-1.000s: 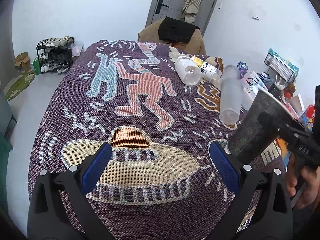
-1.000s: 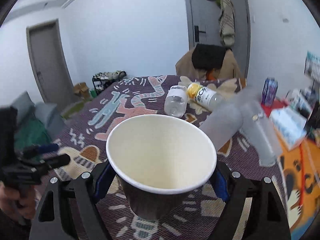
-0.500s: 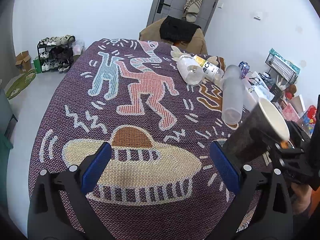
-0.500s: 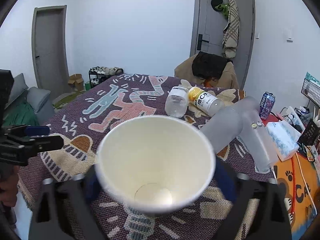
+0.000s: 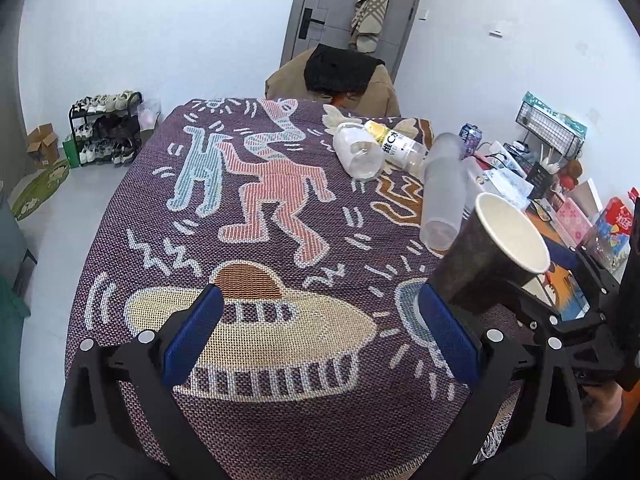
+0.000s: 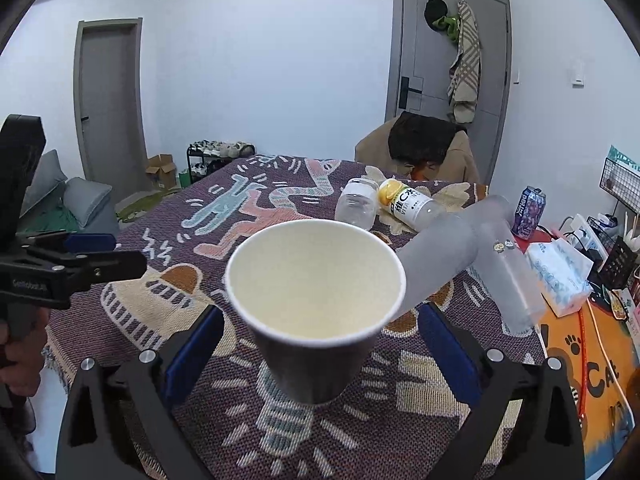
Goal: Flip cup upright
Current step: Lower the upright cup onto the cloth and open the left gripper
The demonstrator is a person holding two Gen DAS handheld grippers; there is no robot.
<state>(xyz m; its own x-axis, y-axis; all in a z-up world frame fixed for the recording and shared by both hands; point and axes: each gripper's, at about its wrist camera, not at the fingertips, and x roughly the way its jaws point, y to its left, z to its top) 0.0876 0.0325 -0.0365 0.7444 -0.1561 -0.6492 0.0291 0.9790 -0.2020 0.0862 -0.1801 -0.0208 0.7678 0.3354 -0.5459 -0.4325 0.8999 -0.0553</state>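
A dark paper cup (image 6: pixel 316 304) with a cream inside stands mouth up on the patterned cloth, between the wide-apart fingers of my right gripper (image 6: pixel 318 344). The blue pads do not touch its wall. In the left wrist view the same cup (image 5: pixel 488 256) is at the right, leaning in the fisheye, with the right gripper's black frame (image 5: pixel 576 312) beside it. My left gripper (image 5: pixel 320 332) is open and empty above the cloth's near part, left of the cup.
Two frosted tumblers (image 6: pixel 444 264) lie on their sides just beyond the cup. A clear bottle (image 6: pixel 356 208) and a yellow-capped bottle (image 6: pixel 408 204) lie farther back. A tissue pack (image 6: pixel 560 276), a can (image 6: pixel 528 212) and clutter sit at the right edge. The cloth-covered table (image 5: pixel 168 184) ends at the left.
The cup was held tilted in the shut right gripper; it has come down to stand mouth up on the cloth, and the right gripper's fingers have opened off it. The left gripper stayed put.
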